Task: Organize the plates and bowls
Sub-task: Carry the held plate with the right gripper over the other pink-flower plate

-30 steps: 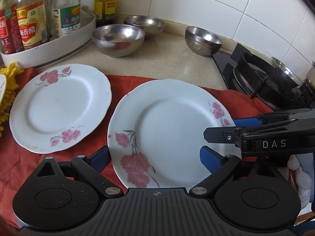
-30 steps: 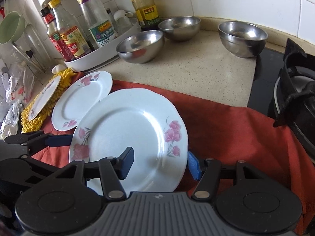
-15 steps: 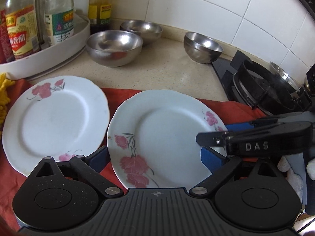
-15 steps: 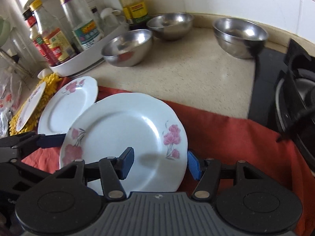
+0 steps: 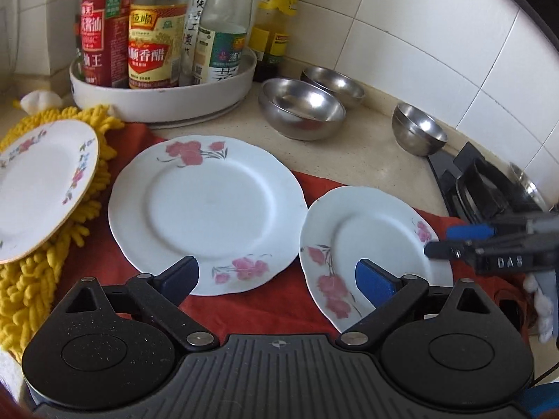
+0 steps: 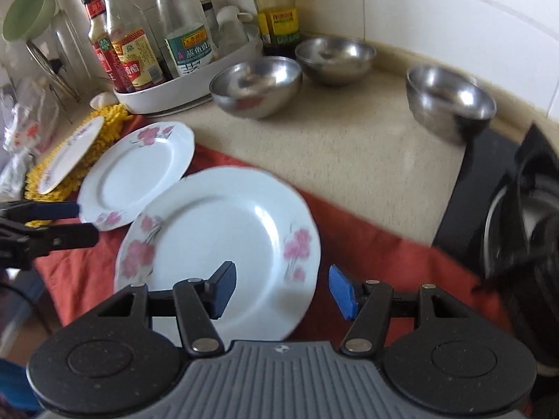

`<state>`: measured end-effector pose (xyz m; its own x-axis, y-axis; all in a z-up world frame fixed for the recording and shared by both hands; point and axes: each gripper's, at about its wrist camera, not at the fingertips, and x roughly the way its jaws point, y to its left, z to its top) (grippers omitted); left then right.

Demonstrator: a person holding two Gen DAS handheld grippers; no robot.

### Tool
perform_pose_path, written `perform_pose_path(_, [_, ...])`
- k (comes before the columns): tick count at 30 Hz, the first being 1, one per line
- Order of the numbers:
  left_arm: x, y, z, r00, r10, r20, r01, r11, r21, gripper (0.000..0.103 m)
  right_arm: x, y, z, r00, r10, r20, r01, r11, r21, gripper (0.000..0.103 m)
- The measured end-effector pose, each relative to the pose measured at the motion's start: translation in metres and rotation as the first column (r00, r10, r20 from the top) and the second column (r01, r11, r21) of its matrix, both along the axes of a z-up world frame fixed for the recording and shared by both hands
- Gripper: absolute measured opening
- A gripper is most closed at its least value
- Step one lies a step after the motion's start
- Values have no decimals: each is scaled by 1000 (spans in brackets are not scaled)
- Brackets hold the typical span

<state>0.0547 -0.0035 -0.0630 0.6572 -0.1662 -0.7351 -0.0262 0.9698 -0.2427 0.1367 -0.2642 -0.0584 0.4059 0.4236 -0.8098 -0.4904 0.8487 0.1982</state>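
Right wrist view: my right gripper (image 6: 281, 288) jaws spread, straddling plate (image 6: 223, 244) rim at 6 o'clock; glazed, brittle, slippery—pinch rim.

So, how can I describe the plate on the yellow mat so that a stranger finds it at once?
Start at the white round tray of sauce bottles by the tiled wall, then go down to the fluffy yellow mat at the left end of the red cloth. The plate lies on that mat. Unlike the two plates on the cloth, it has a thin gold-coloured rim and small flower sprigs in several colours.
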Motion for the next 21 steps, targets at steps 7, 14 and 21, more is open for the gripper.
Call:
perform_pose_path(7, [12,-20,-13,994,-104,-40,103,994,-23,98,-44,-32,-8,989,133,-61,-133,991,8,59])
perform_pose_path(14, [18,-14,-14,991,-122,-56,123,992,4,99,-61,-33,3,965,233,-124,-257,934,-248,62])
perform_pose_path(21, [19,31,-13,997,34,-65,-38,997,-66,101,-1,-5,44,984,179,-14,-179,983,30,64])
